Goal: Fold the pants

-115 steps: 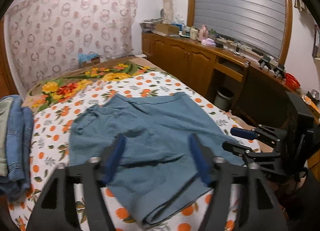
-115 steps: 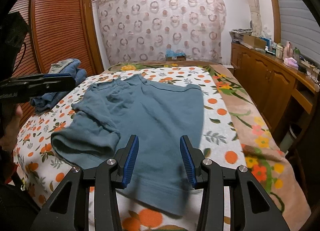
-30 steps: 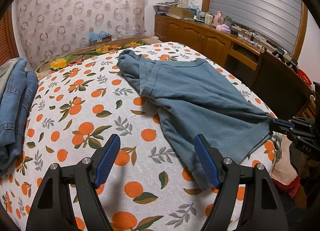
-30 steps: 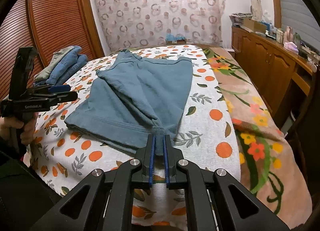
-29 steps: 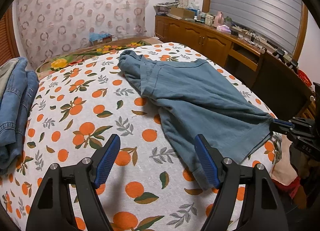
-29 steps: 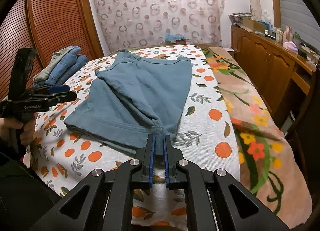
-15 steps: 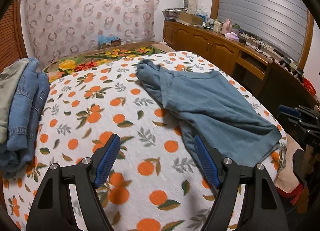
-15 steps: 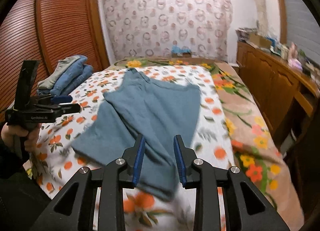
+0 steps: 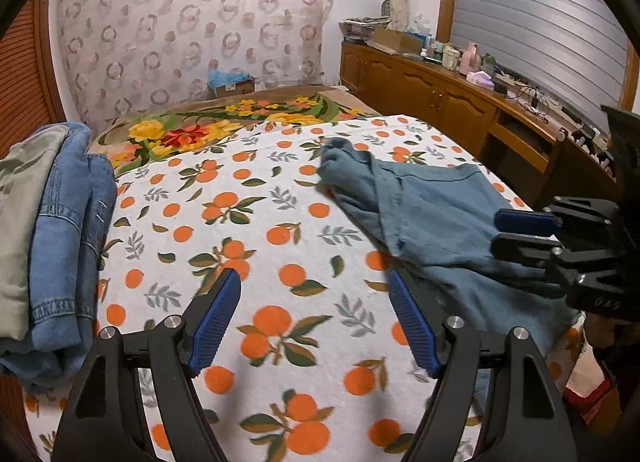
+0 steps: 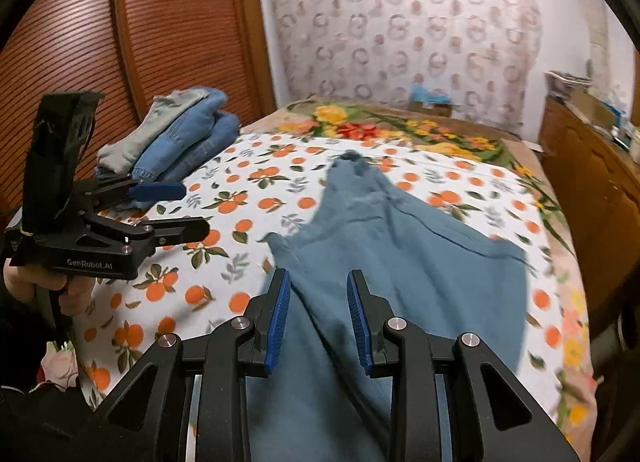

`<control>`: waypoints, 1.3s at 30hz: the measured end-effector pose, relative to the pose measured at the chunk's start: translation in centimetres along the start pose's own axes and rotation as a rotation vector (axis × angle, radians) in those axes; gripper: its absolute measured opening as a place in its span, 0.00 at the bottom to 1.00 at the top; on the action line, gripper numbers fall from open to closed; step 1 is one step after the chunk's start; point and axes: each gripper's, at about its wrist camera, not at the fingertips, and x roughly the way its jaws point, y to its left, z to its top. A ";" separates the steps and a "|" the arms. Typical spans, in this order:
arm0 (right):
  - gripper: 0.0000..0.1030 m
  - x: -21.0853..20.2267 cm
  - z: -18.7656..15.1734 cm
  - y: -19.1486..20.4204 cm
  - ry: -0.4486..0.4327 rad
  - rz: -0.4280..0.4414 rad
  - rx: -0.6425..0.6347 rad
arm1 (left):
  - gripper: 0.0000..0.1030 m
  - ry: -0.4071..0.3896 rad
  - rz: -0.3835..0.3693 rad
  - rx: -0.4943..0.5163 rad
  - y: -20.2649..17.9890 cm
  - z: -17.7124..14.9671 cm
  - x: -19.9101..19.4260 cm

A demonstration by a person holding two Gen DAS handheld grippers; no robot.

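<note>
Left wrist view
- left gripper point(image 9: 316, 314): one, jaws standing wide apart, holding nothing, hovering over bare sheet
- blue pads point(image 9: 214, 322): two showing on it, one per finger
- pants point(image 9: 432, 217): one teal pair, lying crumpled on the right half of the bed, right of the left gripper's fingers
- right gripper point(image 9: 520, 232): one, coming in from the right edge over the pants; two fingers stacked with a gap between them, nothing in it
- orange-print sheet point(image 9: 240, 221): one, lying under the pants
- floral blanket point(image 9: 192, 129): one, showing at the far end of the bed
- folded stack point(image 9: 48, 221): lying at the left edge of the bed, well apart from the pants; one grey-green piece plus denim, denim count unclear
- wooden sideboard point(image 9: 432, 93): one, running along the right wall, cluttered on top

Right wrist view
- right gripper point(image 10: 318, 316): jaws standing parted, hovering over the near part of the pants point(image 10: 400, 270), not gripping them
- pants position: lying right of centre, narrow end pointing to the far end of the bed; frame is blurring, fold lines unclear
- left gripper point(image 10: 180, 211): held in one hand point(image 10: 36, 286) at the left, fingers spread, nothing between them, above the sheet point(image 10: 224, 197) and clear of the pants
- folded stack point(image 10: 180, 133): sitting beside the brown louvred wardrobe point(image 10: 120, 41)
</note>
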 end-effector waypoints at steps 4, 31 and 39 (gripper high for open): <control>0.30 2.3 1.2 0.4 0.039 0.019 -0.032 | 0.75 0.004 0.005 -0.005 0.8 0.3 0.5; 0.04 4.0 4.5 -1.0 0.033 -0.007 -0.054 | 0.75 0.037 -0.038 0.020 0.8 1.4 2.6; 0.04 1.8 4.7 -5.4 -0.005 -0.112 -0.009 | 0.75 0.047 -0.050 0.042 -0.4 2.8 3.7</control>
